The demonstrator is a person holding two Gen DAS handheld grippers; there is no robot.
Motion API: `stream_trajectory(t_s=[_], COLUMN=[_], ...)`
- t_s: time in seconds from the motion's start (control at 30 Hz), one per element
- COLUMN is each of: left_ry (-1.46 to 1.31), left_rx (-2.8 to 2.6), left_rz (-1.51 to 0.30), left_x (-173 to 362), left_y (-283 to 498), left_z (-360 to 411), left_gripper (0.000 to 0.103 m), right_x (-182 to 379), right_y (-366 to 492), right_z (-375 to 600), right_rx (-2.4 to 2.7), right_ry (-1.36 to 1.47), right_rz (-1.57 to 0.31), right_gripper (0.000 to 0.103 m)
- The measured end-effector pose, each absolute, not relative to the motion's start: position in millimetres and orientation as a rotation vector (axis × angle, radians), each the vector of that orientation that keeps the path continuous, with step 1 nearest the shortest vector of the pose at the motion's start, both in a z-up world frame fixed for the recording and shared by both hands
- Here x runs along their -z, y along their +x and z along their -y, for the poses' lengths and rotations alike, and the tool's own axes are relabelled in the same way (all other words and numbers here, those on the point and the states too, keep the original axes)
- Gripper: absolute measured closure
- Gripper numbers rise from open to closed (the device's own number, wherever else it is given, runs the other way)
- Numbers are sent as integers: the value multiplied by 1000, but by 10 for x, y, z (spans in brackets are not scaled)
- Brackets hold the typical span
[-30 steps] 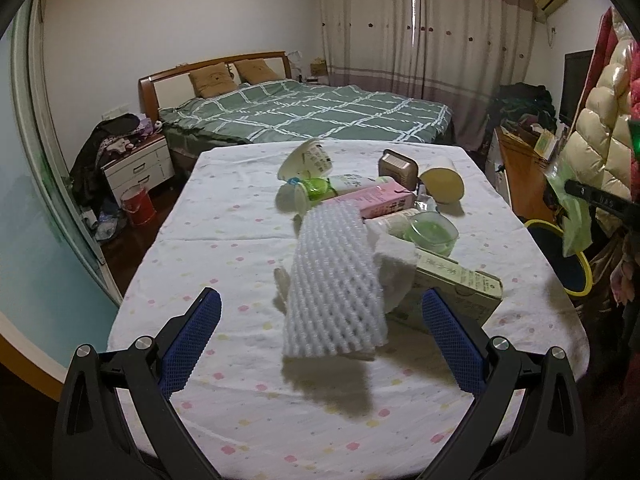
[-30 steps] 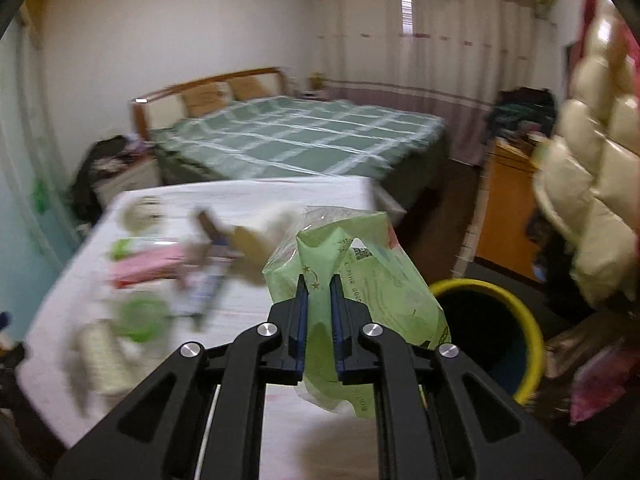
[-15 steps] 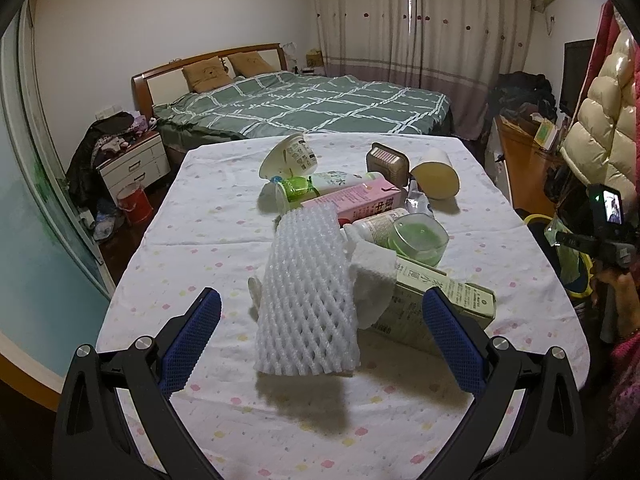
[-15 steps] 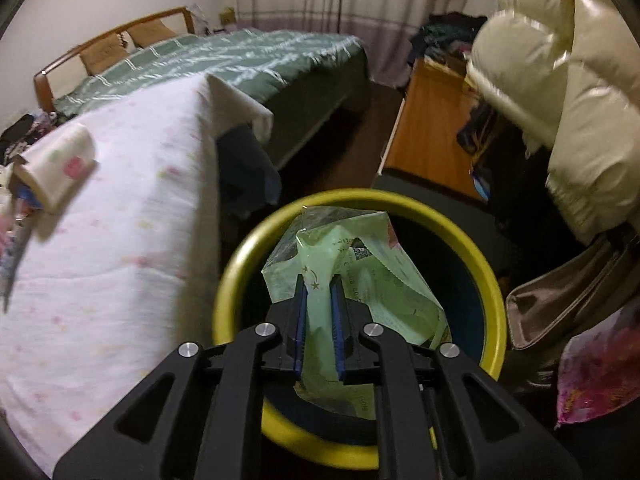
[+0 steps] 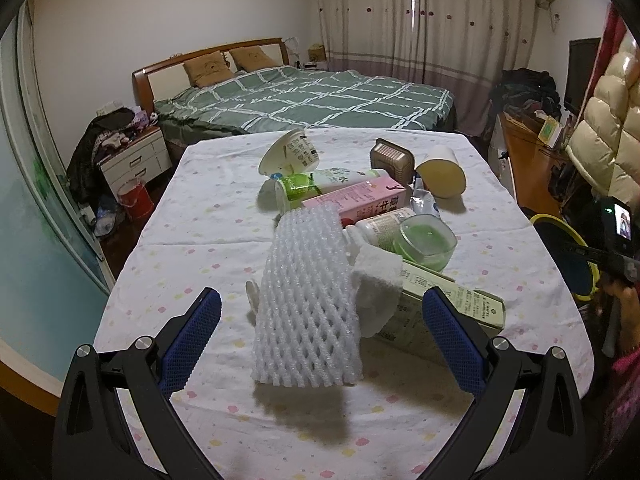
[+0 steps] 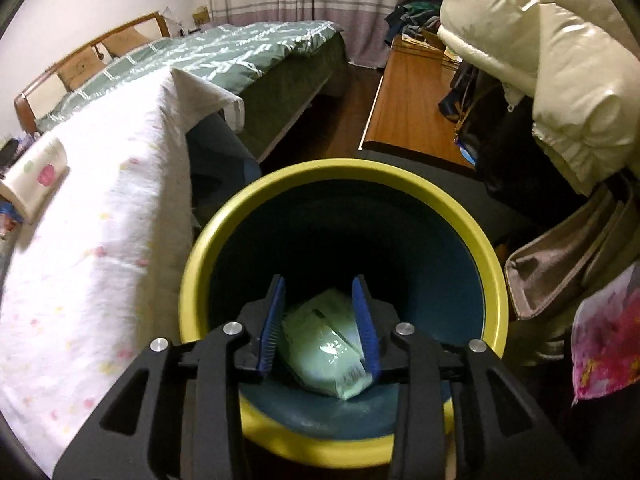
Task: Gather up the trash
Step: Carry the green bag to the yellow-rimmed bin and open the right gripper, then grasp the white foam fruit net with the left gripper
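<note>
Green bag [image 6: 324, 344] dropped into bin [image 6: 340, 176] | right fingers [image 6: 362, 320] just parted | left fingers [image 5: 192, 332] wide | clothed table [image 5: 192, 216]

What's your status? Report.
Right gripper just opened over bin; green bag dropped in. Left gripper open at foam net. Nothing blocking.

The foam fruit net [image 5: 308, 304] looks soft, white and open-meshed — matt throughout. The tablecloth [image 5: 200, 240] is thin printed cloth. The pink carton [image 5: 360, 200] is smooth coated paper. The bin [image 6: 486, 248] is hard plastic with a glossy yellow rim, and the green bag [image 6: 324, 340] in it is shiny crinkled film. The puffer jacket [image 6: 560, 60] gleams.
</note>
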State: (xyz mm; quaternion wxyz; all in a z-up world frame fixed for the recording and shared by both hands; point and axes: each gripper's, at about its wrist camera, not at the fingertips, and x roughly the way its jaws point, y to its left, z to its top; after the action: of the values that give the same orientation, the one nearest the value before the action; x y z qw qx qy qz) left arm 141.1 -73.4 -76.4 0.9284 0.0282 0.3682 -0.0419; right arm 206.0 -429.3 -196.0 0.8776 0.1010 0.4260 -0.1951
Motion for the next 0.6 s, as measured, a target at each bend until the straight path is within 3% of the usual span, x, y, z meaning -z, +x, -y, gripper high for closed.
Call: stream_trajectory(t_s=[0.13,0.6], left_ry=[36,4], left_rx=[61,85], left_rz=[-764,-839], left_x=[786,1038], left_y=[1488,1855], left_z=[609,427], left_gripper=[4,4], right_x=[1816,1720], right_y=[1892,1741], right_z=[4145,3953], right_rx=[405,363], right_ry=[187,188], right_rz=[-833,-815], right_gripper=[57,57])
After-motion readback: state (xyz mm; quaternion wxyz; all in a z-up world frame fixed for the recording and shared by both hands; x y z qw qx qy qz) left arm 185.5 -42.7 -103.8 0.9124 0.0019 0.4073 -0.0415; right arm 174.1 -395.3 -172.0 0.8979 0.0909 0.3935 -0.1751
